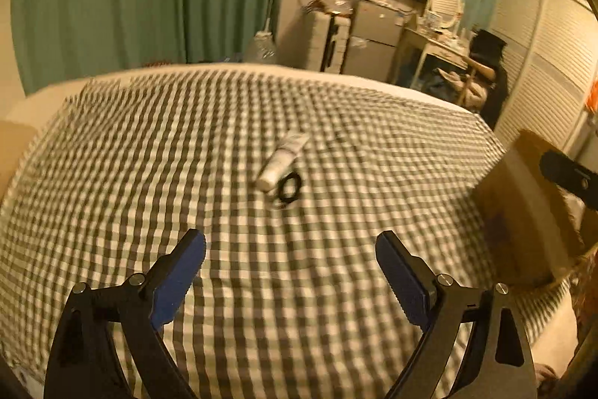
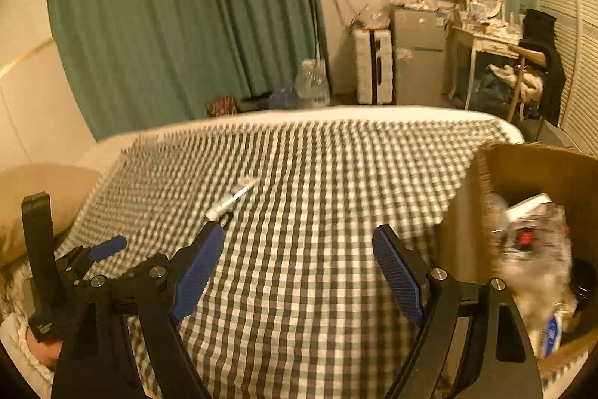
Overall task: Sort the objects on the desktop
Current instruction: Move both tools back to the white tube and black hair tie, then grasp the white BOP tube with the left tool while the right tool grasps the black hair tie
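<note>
Reaching for the last items on the bed

Both hand-held grippers, left and right, gape empty; the white tube touches a black ring mid-bed; straddle the tube squarely, then carry it right to the cardboard box.

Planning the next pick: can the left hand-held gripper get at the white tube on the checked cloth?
Probably yes: the left hand-held gripper is open and empty, with bare checked cloth before the white tube; a black ring touches its cap end.

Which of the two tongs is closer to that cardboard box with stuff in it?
The right tongs. The cardboard box sits just beside their right finger, while the left tongs hang open over the checked cloth, the box off at their right edge.
</note>
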`<state>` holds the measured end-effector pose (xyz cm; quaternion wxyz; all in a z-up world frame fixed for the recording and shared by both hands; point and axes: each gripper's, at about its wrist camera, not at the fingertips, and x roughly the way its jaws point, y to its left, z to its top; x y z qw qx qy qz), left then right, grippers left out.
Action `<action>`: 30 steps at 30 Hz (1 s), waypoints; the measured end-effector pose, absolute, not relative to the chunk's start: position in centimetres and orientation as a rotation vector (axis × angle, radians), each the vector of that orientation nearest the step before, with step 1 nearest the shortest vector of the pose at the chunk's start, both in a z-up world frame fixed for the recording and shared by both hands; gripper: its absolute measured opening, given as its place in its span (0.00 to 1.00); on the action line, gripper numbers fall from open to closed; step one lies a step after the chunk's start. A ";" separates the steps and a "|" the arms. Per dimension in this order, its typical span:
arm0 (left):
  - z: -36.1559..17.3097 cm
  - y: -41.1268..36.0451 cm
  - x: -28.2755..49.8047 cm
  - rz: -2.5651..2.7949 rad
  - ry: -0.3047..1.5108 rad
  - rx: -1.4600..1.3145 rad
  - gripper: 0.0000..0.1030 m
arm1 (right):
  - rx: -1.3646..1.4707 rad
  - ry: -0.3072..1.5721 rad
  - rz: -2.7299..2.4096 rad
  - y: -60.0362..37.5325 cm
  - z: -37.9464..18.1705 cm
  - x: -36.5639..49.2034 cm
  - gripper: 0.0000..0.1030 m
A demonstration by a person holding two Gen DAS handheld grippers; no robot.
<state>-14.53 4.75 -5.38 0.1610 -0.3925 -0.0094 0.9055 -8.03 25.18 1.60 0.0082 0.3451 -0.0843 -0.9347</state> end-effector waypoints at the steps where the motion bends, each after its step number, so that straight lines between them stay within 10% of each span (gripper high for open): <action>1: -6.1 4.6 -15.1 2.581 -0.041 -1.132 0.92 | 1.090 -0.274 -2.906 25.0 1.1 -8.8 0.80; 11: -10.7 6.4 -25.5 2.542 -0.133 -1.173 0.91 | 1.156 -0.314 -2.884 25.5 -3.9 -15.4 0.80; 18: -14.1 9.0 -31.2 2.448 0.004 -1.235 0.27 | 1.239 -0.297 -2.820 24.8 -7.9 -18.0 0.80; 30: -14.3 -0.4 -25.6 2.592 -0.207 -1.220 0.24 | 1.297 -0.110 -2.608 15.8 -11.9 -24.1 0.77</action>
